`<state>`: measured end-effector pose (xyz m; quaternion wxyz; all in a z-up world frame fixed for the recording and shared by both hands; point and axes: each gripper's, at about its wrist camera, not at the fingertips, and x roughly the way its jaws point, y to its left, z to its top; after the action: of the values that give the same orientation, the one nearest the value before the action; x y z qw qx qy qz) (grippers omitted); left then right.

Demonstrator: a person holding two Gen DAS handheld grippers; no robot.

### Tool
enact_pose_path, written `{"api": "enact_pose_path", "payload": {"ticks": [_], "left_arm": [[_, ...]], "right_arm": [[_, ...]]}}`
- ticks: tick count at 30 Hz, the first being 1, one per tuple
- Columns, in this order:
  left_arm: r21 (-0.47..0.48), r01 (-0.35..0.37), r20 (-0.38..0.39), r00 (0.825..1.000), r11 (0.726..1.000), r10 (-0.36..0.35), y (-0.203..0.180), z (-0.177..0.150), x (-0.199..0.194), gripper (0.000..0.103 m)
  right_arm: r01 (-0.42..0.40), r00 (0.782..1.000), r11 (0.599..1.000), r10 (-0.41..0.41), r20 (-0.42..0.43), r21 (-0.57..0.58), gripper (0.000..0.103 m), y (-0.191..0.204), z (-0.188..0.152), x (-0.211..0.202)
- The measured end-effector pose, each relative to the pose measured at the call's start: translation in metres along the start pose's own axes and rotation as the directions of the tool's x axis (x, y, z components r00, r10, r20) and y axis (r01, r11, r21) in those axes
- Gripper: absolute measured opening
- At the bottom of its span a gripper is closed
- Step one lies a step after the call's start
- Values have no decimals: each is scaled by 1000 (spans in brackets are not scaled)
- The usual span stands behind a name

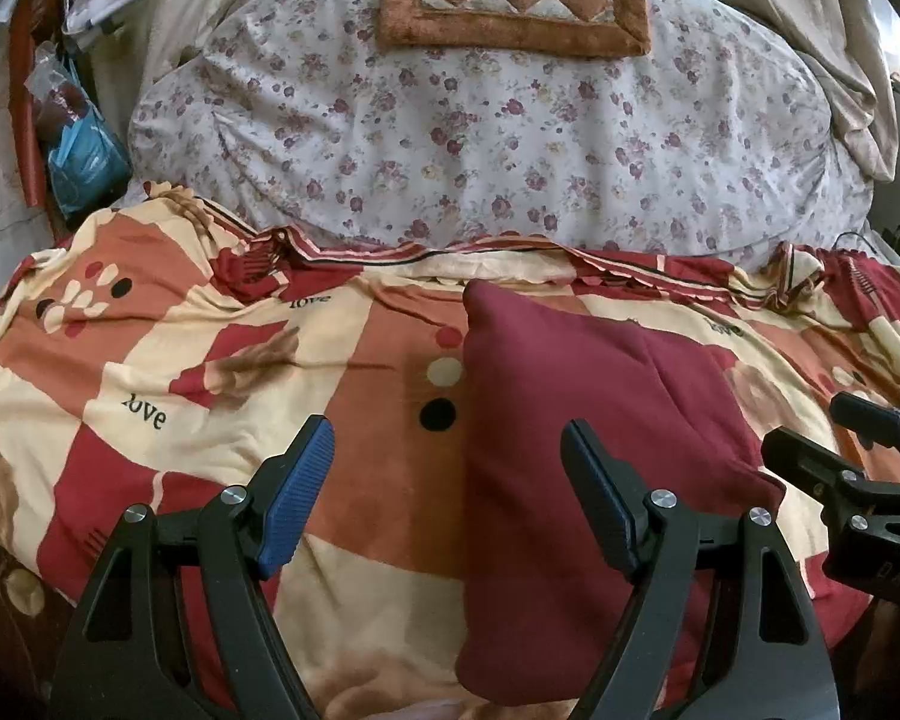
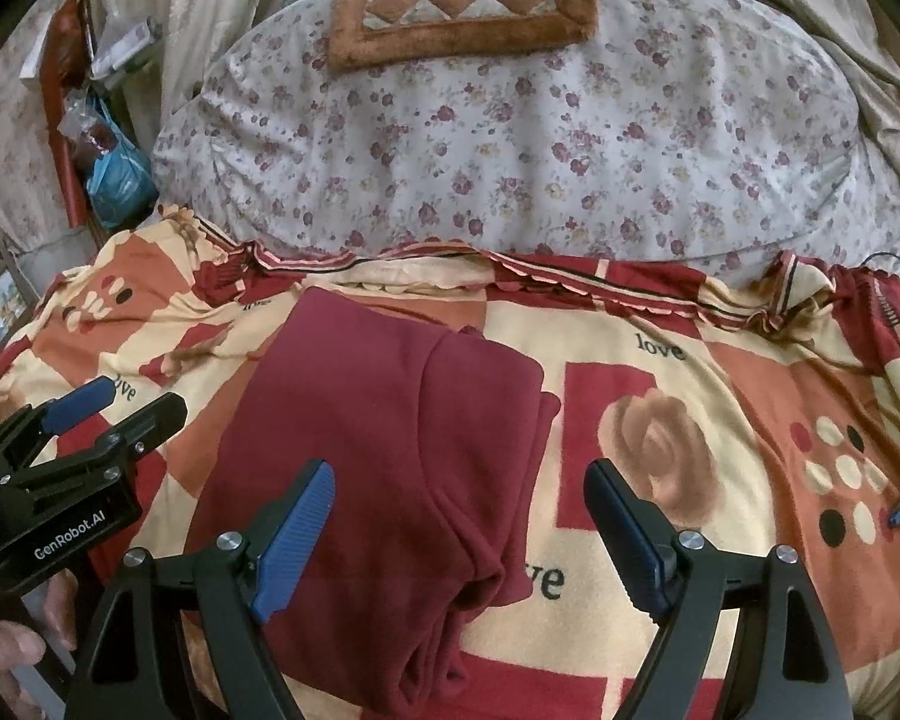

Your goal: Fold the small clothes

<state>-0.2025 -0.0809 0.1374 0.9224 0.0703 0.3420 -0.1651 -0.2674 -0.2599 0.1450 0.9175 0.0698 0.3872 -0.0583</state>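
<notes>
Left wrist view: left gripper (image 1: pixel 447 480) hangs over the bed with its jaws spread wide and nothing between the blue pads (image 1: pixel 297 492). Below it lies the maroon garment (image 1: pixel 576 420), folded flat on the patterned blanket (image 1: pixel 150 372), its left edge running roughly under the middle of the gap. The right gripper (image 1: pixel 810 432) shows at the right edge, above the garment's far side.

Right wrist view: right gripper (image 2: pixel 459 516) also stands wide apart, holding nothing. The garment's folded right edge passes between its fingers, not pinched. Part of a hand (image 2: pixel 6 642) grips the left tool's body at lower left. Beyond the blanket sits a floral quilt (image 2: pixel 510 138), topped by a brown checkered mat (image 2: pixel 462 6).
</notes>
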Motion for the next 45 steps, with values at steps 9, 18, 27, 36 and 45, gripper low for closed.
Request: {"api": "enact_pose_path", "payload": {"ticks": [9,18,27,36,45], "left_arm": [[-2,-1,0,1000,1000,1,0,-1,0,79],[0,-3,1,1000,1000,3,0,-2,0,79],[-6,-11,-9,1000,1000,11,8,-6,4,79],[-5,-17,-8,1000,1000,17,8,-5,6,79],[-3,-18,-8,1000,1000,18,8,-5,6,79]], "right_arm": [[-1,1000,1000,1,-14,5,84,6,-4,2],[-2,1000,1000,2,-17,8,84,6,-3,3],[1,1000,1000,-1,-26,2,84,12,-7,6],[2,999,1000,-2,-32,4,84,12,-7,7],[-1,999,1000,1,-43,0,84,12,-7,11]]}}
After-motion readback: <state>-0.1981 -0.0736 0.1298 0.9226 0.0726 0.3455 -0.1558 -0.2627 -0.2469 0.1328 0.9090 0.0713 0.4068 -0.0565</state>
